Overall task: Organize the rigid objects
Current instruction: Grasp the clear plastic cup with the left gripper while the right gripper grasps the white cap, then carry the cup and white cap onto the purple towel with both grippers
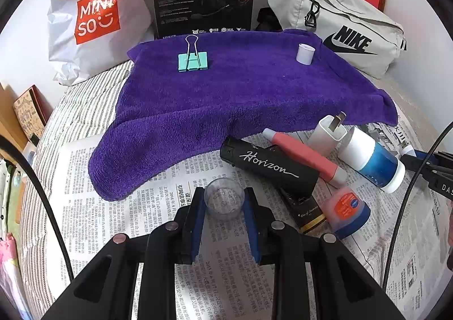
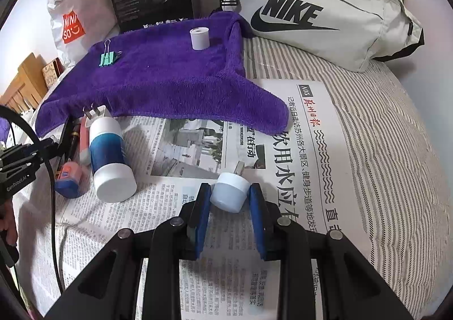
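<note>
Left gripper [image 1: 224,201]: closed on a small clear cup [image 1: 224,201], held just above the newspaper [image 1: 119,178], blue pads pressing both sides. Right gripper [image 2: 230,195]: closed on a white plug [image 2: 230,195], its metal prongs pointing away, over the newspaper to the right of the towel's near corner. Purple towel [image 1: 226,99]: spread behind the newspaper; on it a green binder clip [image 1: 192,61] at left and a white cap [image 1: 305,54] at right, upright and well apart. Cluster at the towel's near edge: black tube [image 1: 269,168], pink tube [image 1: 300,154], second white plug [image 1: 329,134], blue-and-white bottle [image 1: 373,160] lying on its side, small blue-and-orange container [image 1: 349,213].
</note>
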`<state>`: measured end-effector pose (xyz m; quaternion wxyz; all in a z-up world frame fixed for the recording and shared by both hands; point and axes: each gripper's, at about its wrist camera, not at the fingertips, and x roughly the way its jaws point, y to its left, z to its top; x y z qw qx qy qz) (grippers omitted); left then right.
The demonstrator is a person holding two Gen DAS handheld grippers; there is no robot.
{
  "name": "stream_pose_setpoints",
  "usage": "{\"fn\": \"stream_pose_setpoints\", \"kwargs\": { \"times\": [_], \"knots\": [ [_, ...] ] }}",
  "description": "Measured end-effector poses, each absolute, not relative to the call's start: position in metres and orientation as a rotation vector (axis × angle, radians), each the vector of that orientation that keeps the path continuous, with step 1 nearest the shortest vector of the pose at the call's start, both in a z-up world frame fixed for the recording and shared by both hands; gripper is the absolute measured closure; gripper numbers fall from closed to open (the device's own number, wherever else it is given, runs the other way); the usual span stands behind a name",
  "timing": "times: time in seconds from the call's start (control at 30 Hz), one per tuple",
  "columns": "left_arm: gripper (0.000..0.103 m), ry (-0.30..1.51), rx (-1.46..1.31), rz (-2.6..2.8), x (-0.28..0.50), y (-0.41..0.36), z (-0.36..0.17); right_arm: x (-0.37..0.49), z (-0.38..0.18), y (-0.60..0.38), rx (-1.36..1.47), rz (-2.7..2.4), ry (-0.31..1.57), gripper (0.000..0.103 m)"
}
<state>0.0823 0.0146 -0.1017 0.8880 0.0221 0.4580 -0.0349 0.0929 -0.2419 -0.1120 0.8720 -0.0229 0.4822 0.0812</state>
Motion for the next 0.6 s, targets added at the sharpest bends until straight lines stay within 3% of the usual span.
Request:
{"fn": "stream_pose_setpoints", "kwargs": {
  "times": [0.6],
  "knots": [
    [0.077, 0.960, -0.025, -0.088, 0.067, 0.024, -0.082, 0.081, -0.090, -0.242, -0.012, 0.261, 1.005, 0.075]
  ]
}}
